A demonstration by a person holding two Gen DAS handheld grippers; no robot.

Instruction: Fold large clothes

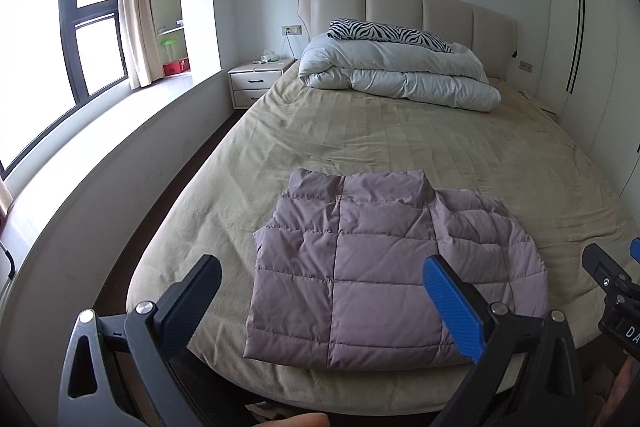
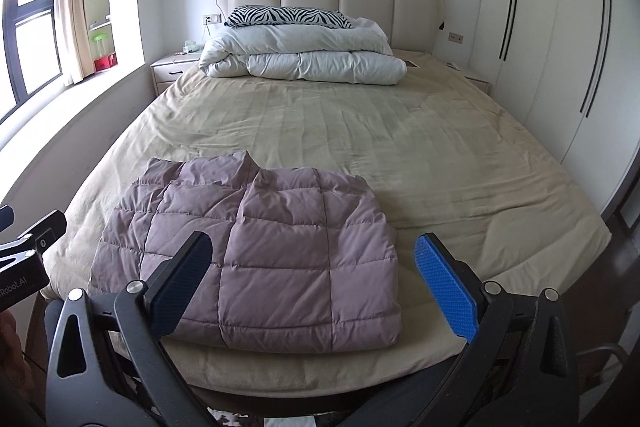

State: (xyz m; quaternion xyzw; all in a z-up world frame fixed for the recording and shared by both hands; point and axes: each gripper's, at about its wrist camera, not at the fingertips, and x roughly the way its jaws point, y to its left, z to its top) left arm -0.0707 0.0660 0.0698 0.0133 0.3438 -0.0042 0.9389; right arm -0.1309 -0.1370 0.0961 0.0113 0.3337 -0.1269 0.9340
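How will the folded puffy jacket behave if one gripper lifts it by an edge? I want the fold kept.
The jacket looks quilted and soft, so it would probably sag and unfold. Its smooth shell may slip between fingers. It likely weighs little for its bulk; both open grippers could support it better.

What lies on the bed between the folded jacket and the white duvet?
Only bare beige sheet lies between the jacket and the duvet; both wrist views show this.
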